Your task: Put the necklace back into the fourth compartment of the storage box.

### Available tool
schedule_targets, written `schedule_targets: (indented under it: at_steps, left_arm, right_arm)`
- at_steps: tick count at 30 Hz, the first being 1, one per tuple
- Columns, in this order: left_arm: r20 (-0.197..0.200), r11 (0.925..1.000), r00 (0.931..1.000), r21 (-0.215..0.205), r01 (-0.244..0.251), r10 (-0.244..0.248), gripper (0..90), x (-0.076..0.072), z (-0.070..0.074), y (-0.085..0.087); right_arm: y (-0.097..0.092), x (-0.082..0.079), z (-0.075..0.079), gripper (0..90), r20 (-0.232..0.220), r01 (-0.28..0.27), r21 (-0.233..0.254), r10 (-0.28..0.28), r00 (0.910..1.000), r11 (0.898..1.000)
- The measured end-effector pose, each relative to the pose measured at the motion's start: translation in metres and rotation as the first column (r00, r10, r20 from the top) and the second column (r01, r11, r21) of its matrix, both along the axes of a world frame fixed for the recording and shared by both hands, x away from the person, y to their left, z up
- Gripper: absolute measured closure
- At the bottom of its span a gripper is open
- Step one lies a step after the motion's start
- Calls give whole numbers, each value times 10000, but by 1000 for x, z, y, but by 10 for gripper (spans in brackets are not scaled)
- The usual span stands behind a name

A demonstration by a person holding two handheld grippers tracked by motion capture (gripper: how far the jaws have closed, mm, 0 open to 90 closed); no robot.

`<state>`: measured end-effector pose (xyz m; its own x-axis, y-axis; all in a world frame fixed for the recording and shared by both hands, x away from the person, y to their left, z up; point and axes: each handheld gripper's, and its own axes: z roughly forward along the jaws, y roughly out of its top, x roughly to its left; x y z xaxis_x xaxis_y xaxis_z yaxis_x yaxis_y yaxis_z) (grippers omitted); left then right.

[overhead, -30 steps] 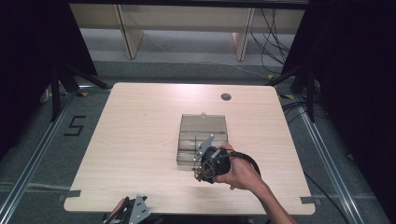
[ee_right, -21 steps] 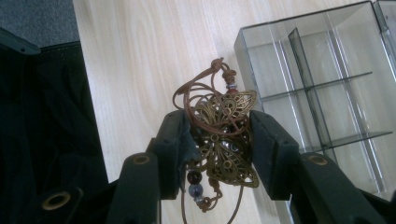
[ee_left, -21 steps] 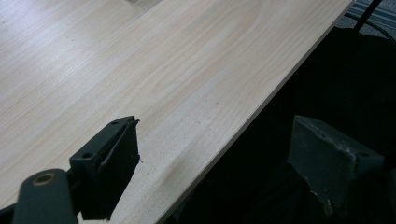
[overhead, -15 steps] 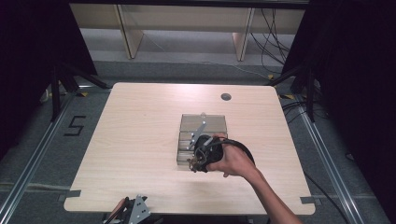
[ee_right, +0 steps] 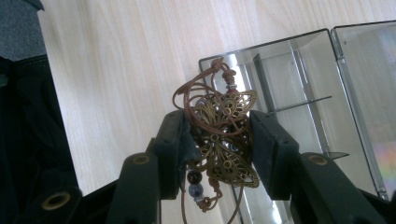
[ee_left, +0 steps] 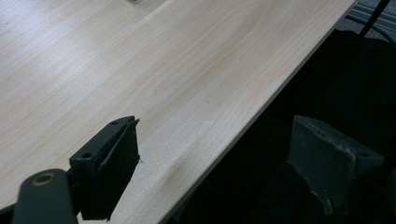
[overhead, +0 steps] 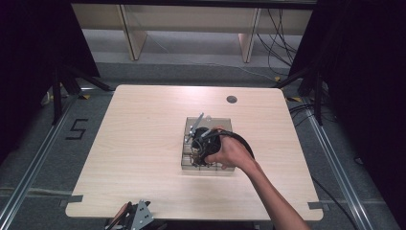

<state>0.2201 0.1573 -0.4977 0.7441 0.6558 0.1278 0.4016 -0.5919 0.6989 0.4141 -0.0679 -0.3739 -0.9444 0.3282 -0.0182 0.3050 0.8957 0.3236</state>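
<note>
My right gripper [overhead: 198,149] hangs over a clear plastic compartment box [overhead: 226,122] in the middle of the table, with a person's hand around it. In the right gripper view the right gripper [ee_right: 219,119] is shut on a brass filigree pendant necklace [ee_right: 227,148] with a brown cord and dark beads. The necklace hangs above the near corner of the box [ee_right: 290,60], whose lid lies open beside it. My left gripper [overhead: 134,218] rests at the table's near edge. Its jaws stand wide apart with nothing between them, seen as the left gripper [ee_left: 215,127] over the table edge.
The pale wooden table [overhead: 143,129] has a round cable hole [overhead: 231,99] at the back right. Dark floor and metal rails surround it, with shelving behind. The table edge [ee_left: 261,109] runs diagonally under the left gripper.
The right hand has carried the necklace away from the person and slightly left, from the box's near edge to above its compartments. The left gripper has stayed put.
</note>
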Motion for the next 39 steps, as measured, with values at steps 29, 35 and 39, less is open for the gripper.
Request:
schedule_targets:
  at_steps: [29, 35, 39]
  left_arm:
    - [20, 10000, 10000, 15, 84, -84, 156, 0, 0, 0]
    - [49, 10000, 10000, -51, -2, 3, 156, 0, 0, -1]
    - [35, 9998, 10000, -204, -69, 70, 156, -1, -1, -2]
  right_arm:
    - [31, 49, -45, 584, -481, 436, -1317, -503, 9976, 9903]
    - [36, 55, -61, 584, -695, 373, -1314, -468, 9965, 9906]
    - [38, 57, -68, 584, -831, 411, -1398, -531, 9951, 9893]
